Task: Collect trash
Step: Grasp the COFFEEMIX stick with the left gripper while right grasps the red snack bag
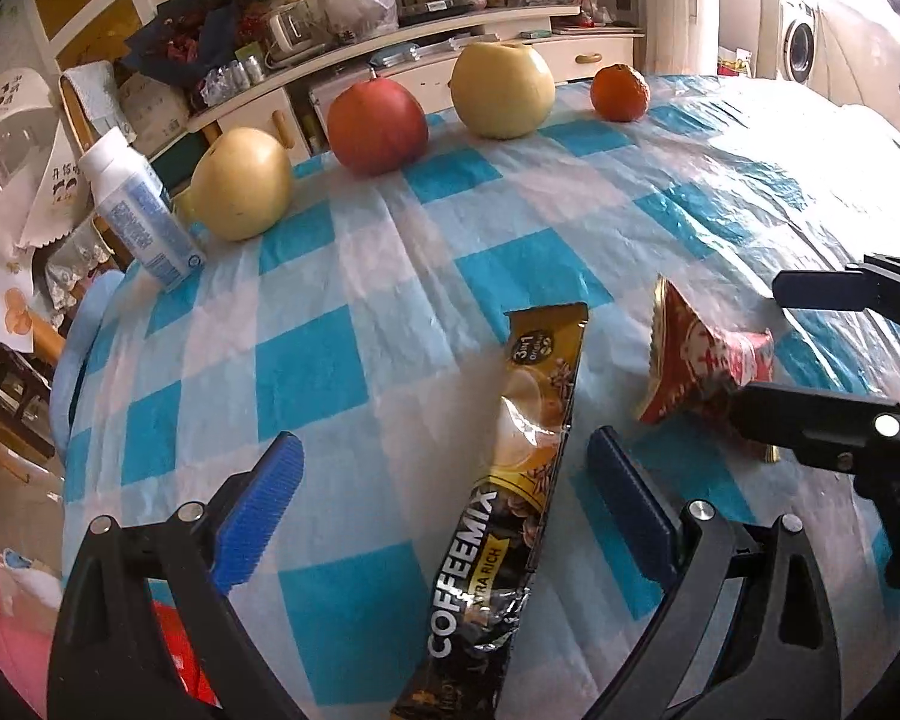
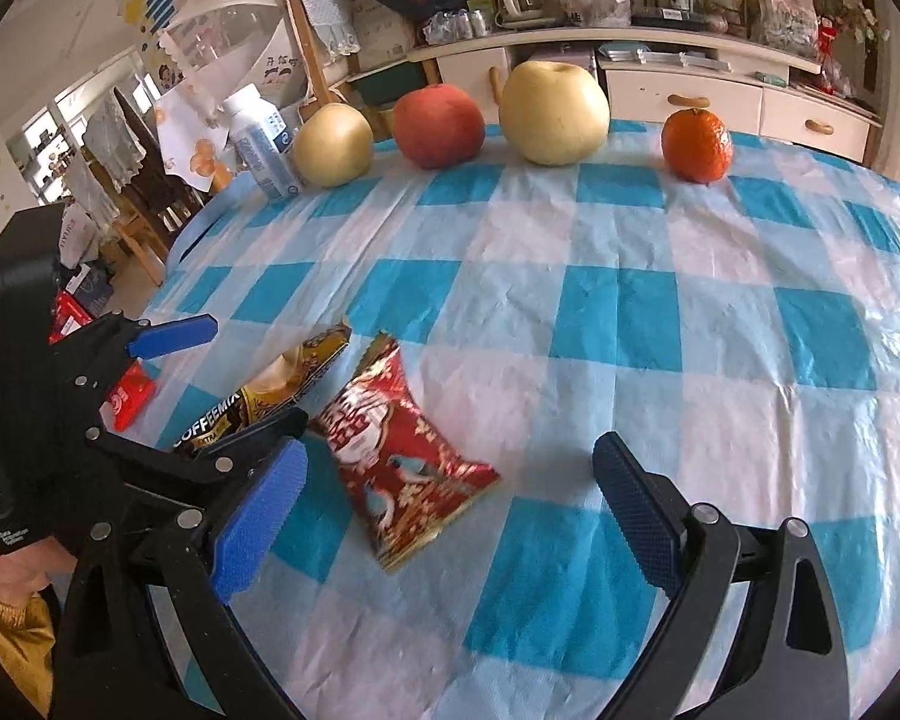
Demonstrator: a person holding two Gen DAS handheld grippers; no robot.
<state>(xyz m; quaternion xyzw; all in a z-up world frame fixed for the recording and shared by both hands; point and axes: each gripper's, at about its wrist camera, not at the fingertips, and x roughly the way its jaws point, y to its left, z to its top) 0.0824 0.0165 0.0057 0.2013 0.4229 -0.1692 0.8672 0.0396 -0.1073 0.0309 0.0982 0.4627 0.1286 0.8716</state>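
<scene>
Lying between the spread fingers of the left claw [image 1: 444, 510], the coffee sachet [image 1: 510, 498] points lengthwise away; the right claw [image 2: 450, 510] gapes beside the red snack bag [image 2: 402, 450].

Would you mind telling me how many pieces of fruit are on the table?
4, in a row along the far edge: a yellow pear beside the white bottle, a red apple, a bigger yellow pear, then an orange. None seems hidden.
</scene>
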